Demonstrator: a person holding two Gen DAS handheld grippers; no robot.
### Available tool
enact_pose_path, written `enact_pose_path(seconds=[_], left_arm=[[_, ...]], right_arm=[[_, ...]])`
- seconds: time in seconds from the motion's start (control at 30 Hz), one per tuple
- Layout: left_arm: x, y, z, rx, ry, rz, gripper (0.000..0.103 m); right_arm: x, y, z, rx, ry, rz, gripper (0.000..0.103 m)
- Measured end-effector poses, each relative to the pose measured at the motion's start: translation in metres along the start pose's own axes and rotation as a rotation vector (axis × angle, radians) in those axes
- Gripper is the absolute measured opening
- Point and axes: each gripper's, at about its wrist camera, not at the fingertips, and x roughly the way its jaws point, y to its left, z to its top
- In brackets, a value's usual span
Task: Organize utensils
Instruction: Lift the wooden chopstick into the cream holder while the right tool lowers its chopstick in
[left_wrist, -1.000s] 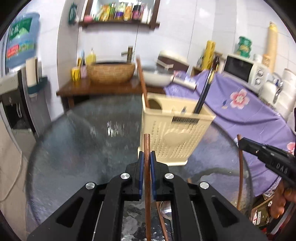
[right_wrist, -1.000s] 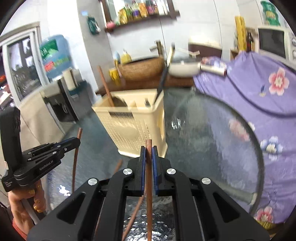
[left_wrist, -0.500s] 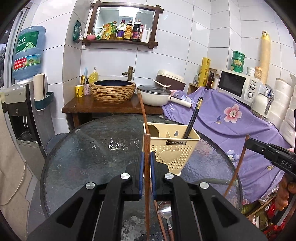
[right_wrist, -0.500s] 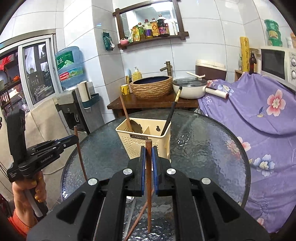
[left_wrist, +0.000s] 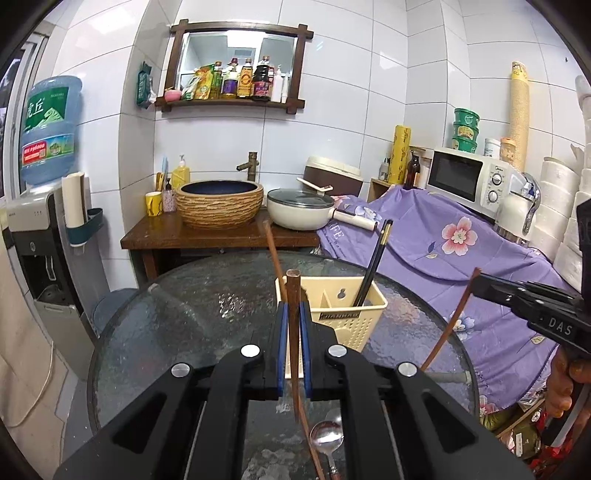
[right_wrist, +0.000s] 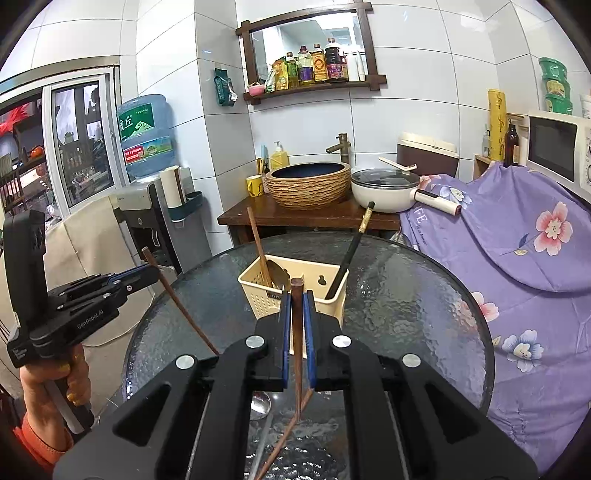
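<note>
Over the round glass table (left_wrist: 177, 325), my left gripper (left_wrist: 291, 308) is shut on a brown chopstick (left_wrist: 294, 288) held upright. In the right wrist view my right gripper (right_wrist: 297, 301) is shut on a second brown chopstick (right_wrist: 296, 332). Each gripper shows in the other's view: the right gripper (left_wrist: 484, 286) with its slanting chopstick (left_wrist: 448, 330), the left gripper (right_wrist: 147, 275) with its own (right_wrist: 184, 312). Beyond both stands a cream utensil basket (left_wrist: 354, 317) (right_wrist: 258, 295) holding black chopsticks (left_wrist: 373, 266) (right_wrist: 351, 251) and a wooden-handled utensil (left_wrist: 273, 254) (right_wrist: 258, 245).
A metal spoon (left_wrist: 327, 439) (right_wrist: 260, 402) and another brown chopstick (left_wrist: 310, 439) (right_wrist: 284, 435) lie on the glass near me. Behind the table are a wooden stand with a woven basin (left_wrist: 219, 203) and a pan (left_wrist: 299, 208), a purple flowered cloth (left_wrist: 461, 251), and a water dispenser (left_wrist: 40, 236).
Both grippers have risen and drawn back from the basket, each still holding its chopstick. The basket now looks smaller and farther, and the spoon on the glass has come into view.
</note>
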Motion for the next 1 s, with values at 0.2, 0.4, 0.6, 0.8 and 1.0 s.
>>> enact_pose_path(seconds=[0.2, 0.4, 0.6, 0.8, 1.0], left_arm=[[0.004, -0.009, 0.029, 0.006, -0.002, -0.047, 0.007], [0.005, -0.014, 0.080, -0.004, -0.022, -0.099, 0.007], [0.013, -0.012, 0.132, -0.018, -0.065, -0.070, 0.007], [0.039, -0.010, 0.154, -0.016, -0.066, -0.011, 0.007], [0.076, -0.004, 0.137, -0.035, -0.015, 0.016, 0.007]], right_arm=[[0.001, -0.001, 0.031, 0.013, -0.006, 0.031, 0.007], [-0.008, 0.003, 0.090, 0.017, -0.067, 0.044, 0.007], [-0.015, 0.003, 0.149, 0.023, -0.133, 0.027, 0.007], [0.004, 0.001, 0.174, 0.004, -0.144, -0.040, 0.008], [0.050, -0.012, 0.149, 0.028, -0.074, -0.054, 0.007]])
